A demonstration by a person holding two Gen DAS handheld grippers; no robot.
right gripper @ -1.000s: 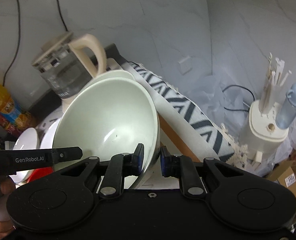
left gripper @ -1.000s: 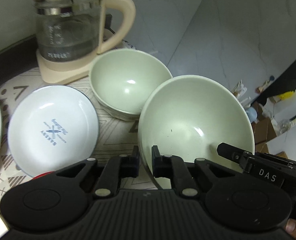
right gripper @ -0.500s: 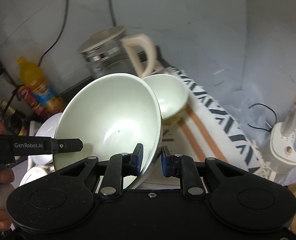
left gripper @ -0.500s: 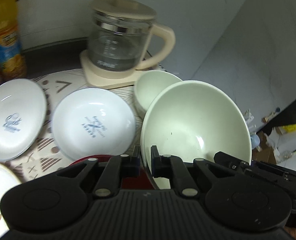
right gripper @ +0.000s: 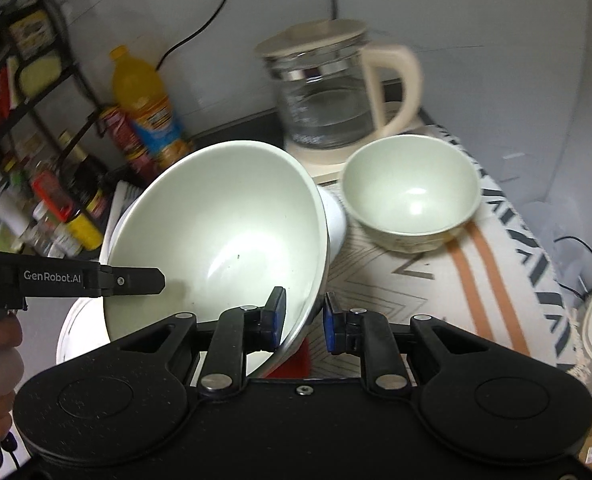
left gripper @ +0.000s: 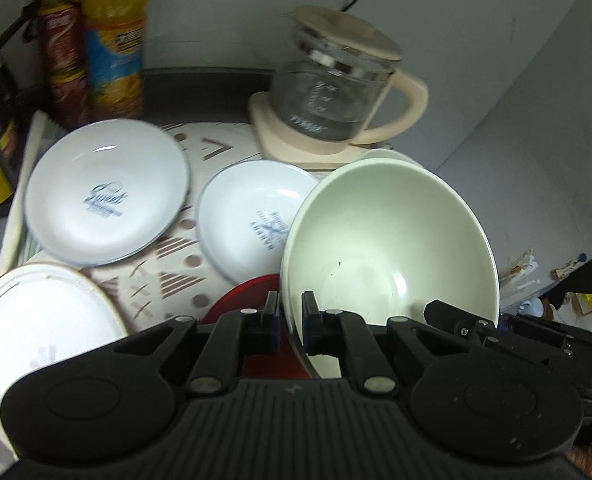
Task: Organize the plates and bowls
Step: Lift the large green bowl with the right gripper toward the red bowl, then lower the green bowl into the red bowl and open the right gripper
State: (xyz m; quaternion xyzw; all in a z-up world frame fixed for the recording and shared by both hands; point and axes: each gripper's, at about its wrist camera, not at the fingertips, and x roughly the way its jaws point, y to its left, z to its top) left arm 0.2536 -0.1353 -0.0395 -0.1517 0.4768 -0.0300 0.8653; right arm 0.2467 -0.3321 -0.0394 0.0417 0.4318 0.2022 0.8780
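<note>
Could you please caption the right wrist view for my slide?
Both grippers hold a tilted pale green bowl by its rim above the patterned cloth.

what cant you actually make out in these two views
Red item, left wrist view: mostly hidden under the large bowl and left claw, so it is unidentifiable.
Small bowl, left wrist view: only a rim sliver shows behind the large bowl.
Orange bottle label, both views: blurred, unreadable.
Right claw, right wrist view: unclear whether its outer pad touches the bowl's rim.
</note>
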